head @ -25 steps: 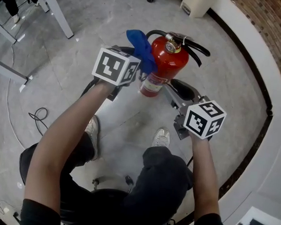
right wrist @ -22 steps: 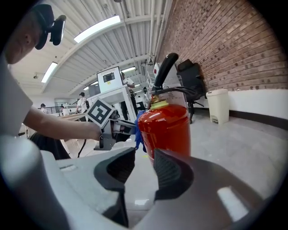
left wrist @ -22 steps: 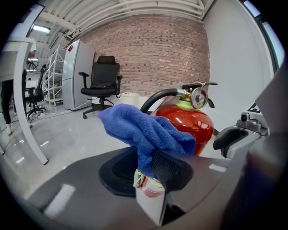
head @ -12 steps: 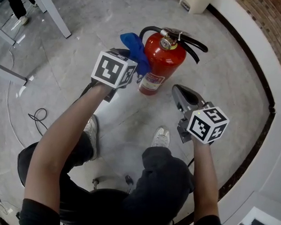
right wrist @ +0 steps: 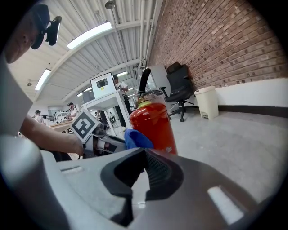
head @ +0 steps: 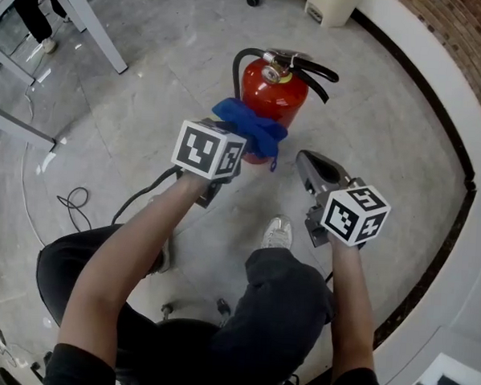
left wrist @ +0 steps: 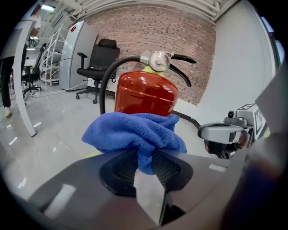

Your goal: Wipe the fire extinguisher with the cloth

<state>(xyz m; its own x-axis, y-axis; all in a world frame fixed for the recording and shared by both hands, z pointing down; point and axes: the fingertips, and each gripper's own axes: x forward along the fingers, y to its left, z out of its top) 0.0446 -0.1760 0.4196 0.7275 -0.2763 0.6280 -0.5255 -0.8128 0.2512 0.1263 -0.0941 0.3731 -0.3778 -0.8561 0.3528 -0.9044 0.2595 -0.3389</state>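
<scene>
Glossy pale grey stone floor [head: 133, 85] fills the head view. A red brick wall [head: 478, 31] above a white band [head: 443, 90] curves down the right edge (a dark strip [head: 464, 179] runs at its foot). A cream plastic waste bin [head: 335, 6] sits top centre, with white metal table legs [head: 95, 27] upper left. Ceiling strip lights [right wrist: 89, 35] glow upper left in the right gripper view.

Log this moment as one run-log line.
left gripper: shut on cloth | cloth: low at fire extinguisher front | right gripper: shut, empty, beside it, apart | fire extinguisher: upright on floor
</scene>
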